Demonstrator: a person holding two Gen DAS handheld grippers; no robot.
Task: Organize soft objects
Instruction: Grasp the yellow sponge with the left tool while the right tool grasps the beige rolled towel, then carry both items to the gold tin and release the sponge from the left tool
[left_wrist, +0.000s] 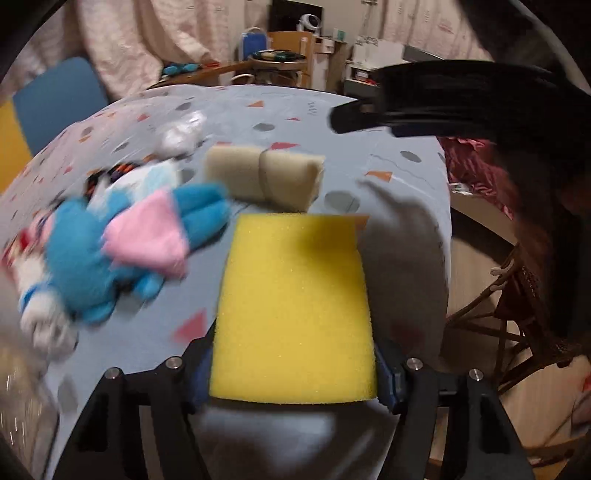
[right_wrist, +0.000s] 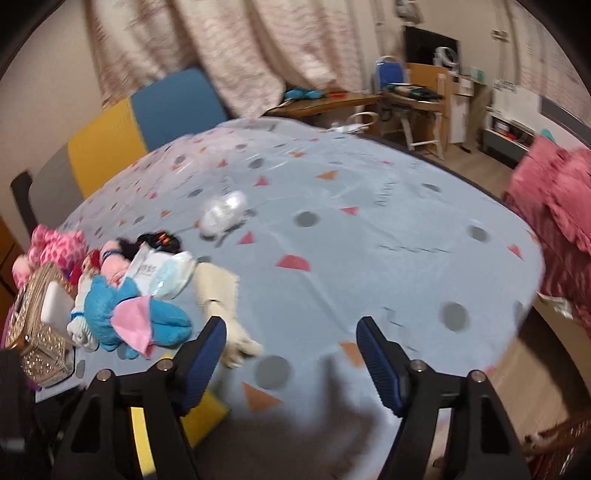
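While the left gripper (left_wrist: 293, 373) angles steeply down over the near edge of the table (left_wrist: 399, 177), its two blue-padded fingers (left_wrist: 389, 384) clench a yellow sponge (left_wrist: 293, 306) by its near end, the pads pressed against both sides; the sponge juts forward above the blue patterned cloth, its far edge just short of a roll of beige foam (left_wrist: 264, 177) bound by one band around its middle; left of the sponge lies one blue plush toy (left_wrist: 110, 251) with a pink cloth patch, blurred, and beyond it one white crumpled wad (left_wrist: 181, 136); the dark shape at upper right of this view is the other gripper's body, seen from the side.

The right gripper (right_wrist: 291, 354) also tilts downward, hovering above the table's near edge; its jaws stand apart with nothing between them, only bare cloth showing in the gap; to its left the soft things crowd together: one pink spotted plush (right_wrist: 55, 243) at the far left, one glittery box (right_wrist: 33, 332) holding a white block, the blue toy, one pale blue packet (right_wrist: 162, 273), and the beige foam just behind the left finger; a yellow corner of the sponge shows below that finger; the white wad sits alone nearer the middle of the table.
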